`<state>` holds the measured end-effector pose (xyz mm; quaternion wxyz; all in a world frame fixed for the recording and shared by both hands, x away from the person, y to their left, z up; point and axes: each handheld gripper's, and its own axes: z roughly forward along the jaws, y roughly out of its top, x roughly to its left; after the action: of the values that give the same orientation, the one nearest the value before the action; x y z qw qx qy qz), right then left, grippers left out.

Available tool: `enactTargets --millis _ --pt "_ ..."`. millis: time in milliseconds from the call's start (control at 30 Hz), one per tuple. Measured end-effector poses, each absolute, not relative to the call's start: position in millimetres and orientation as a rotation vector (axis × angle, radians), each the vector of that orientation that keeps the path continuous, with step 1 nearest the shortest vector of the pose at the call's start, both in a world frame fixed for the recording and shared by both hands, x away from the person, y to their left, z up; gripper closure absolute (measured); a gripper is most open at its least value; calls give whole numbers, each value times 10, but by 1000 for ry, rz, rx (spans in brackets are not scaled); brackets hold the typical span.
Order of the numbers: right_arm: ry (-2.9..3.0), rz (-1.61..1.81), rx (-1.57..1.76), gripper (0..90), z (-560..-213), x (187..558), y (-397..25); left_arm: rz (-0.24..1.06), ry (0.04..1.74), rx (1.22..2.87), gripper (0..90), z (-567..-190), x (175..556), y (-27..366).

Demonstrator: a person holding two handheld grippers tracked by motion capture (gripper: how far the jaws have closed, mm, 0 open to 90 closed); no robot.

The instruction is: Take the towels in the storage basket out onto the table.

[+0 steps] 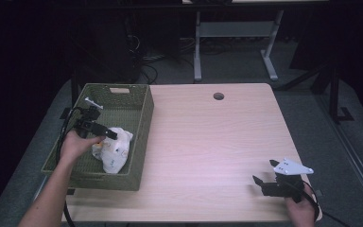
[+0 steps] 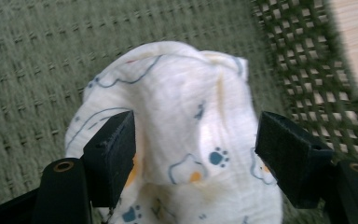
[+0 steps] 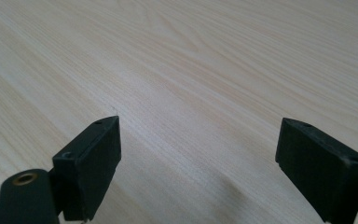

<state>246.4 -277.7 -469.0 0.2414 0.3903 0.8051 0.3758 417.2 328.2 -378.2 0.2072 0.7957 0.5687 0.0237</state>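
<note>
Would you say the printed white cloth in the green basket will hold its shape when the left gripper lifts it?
Probably not: the cloth lies crumpled in soft folds, so it should droop. It looks thin, likely light. The left gripper, open around it, may pinch only one fold.

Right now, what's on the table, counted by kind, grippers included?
Green woven basket: 1
White printed cloth, in the basket: 1
Small white item at the basket's far left, too small to identify: 1
Grippers, left gripper and right gripper: 2
Total: 5
</note>
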Motion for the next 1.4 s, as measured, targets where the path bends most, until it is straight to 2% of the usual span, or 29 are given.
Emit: enactTargets --millis 100,333,633,733,833,1033,1200,1400 --pt "2202 1027 1068 137 -4690 2465 -2778 33 1596 2198 267 -3817 4203 3275" --pt "2200 1029 1068 137 -4687 2462 -2779 70 1641 2287 270 -3928 4246 3235" --pt "2203 1028 1060 137 -4684 2461 -2777 131 1673 2509 293 -4146 4294 3038" --pt "2203 1029 1060 137 -4682 2457 -2780 128 1704 2502 302 -4187 4313 3040" --pt "2203 1029 1058 137 -4682 2459 -2776 119 1732 2484 339 -4192 4329 3046" --pt "2204 1037 1048 137 -4676 2451 -2758 168 1699 2559 419 -4240 4320 2990" --pt "2208 1040 1045 137 -4670 2443 -2734 156 1750 2526 598 -4222 4329 3018" --pt "2206 1037 1048 137 -4671 2446 -2741 159 1760 2516 669 -4214 4332 3047"
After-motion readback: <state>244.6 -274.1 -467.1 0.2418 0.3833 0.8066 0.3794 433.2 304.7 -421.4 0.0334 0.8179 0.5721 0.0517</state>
